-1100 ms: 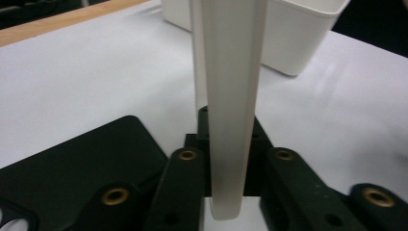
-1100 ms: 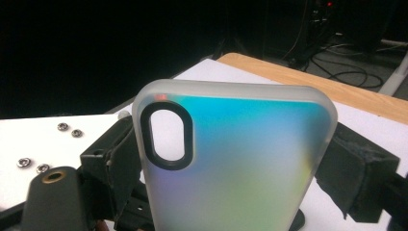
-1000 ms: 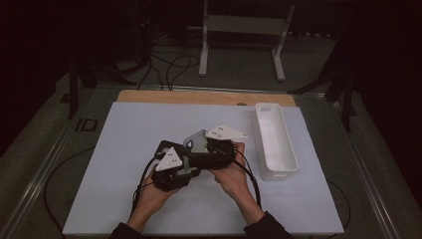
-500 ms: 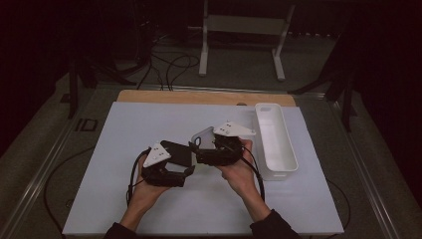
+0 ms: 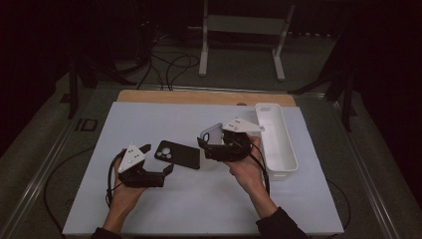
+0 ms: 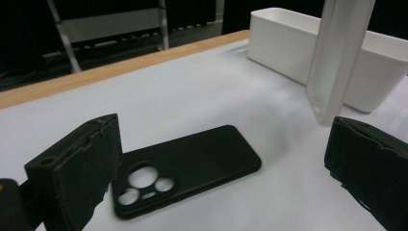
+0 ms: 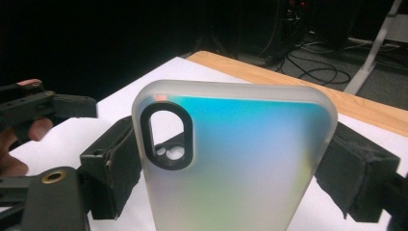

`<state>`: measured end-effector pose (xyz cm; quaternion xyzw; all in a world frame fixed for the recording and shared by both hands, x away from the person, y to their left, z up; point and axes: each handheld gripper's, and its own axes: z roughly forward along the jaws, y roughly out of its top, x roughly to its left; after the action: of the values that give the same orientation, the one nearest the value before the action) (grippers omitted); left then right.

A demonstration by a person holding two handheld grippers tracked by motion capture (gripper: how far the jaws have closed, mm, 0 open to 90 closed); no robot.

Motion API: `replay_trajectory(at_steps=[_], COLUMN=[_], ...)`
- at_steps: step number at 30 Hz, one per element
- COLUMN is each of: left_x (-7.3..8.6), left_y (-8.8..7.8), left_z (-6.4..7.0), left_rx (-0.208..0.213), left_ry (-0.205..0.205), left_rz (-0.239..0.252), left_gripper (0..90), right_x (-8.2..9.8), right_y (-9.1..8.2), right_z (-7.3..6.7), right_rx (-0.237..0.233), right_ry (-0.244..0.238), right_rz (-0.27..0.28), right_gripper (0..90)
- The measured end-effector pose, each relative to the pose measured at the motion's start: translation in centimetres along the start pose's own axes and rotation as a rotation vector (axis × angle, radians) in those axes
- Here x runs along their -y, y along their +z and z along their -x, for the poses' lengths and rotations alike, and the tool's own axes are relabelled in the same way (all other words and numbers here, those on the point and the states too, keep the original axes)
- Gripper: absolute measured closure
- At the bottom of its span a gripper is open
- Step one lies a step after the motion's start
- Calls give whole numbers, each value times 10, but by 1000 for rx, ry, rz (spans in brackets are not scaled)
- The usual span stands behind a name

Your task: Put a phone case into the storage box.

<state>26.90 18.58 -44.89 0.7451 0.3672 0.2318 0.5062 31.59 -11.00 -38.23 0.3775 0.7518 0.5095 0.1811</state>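
Cables lie on the dark floor behind the white table [image 5: 199, 209], near a metal stand [image 5: 244, 30]. A white bin [image 5: 278, 144] sits at the table's right side. The right gripper [image 5: 209, 142] squeezes a see-through phone case [image 7: 240, 159] upright between its jaws. The left gripper [image 5: 157, 159] is wide open and holds nothing; a black phone case [image 6: 187, 168] lies flat just ahead of it

A black phone case [image 5: 178, 154], an iridescent frosted case [image 7: 240, 159], a white bin [image 5: 276, 139].

Dark room, cables [image 5: 171, 62] on floor
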Motion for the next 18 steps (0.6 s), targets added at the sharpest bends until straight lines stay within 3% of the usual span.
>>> replay_trajectory(at_steps=[2,12,18], left_x=[2,13,24], left_y=[-4,-18,-25], left_z=[-5,-12,-14], left_rx=[-9,-62,-78], left_ry=[-14,2,1], left_rz=[11,22,-2], left_gripper=[3,3,3], right_x=[0,3,5], right_y=[-1,-2,-3], right_z=[5,13,18], right_rx=[-1,11,22], right_ry=[16,27,29], right_rz=[5,2,-2], right_gripper=[167,166,166])
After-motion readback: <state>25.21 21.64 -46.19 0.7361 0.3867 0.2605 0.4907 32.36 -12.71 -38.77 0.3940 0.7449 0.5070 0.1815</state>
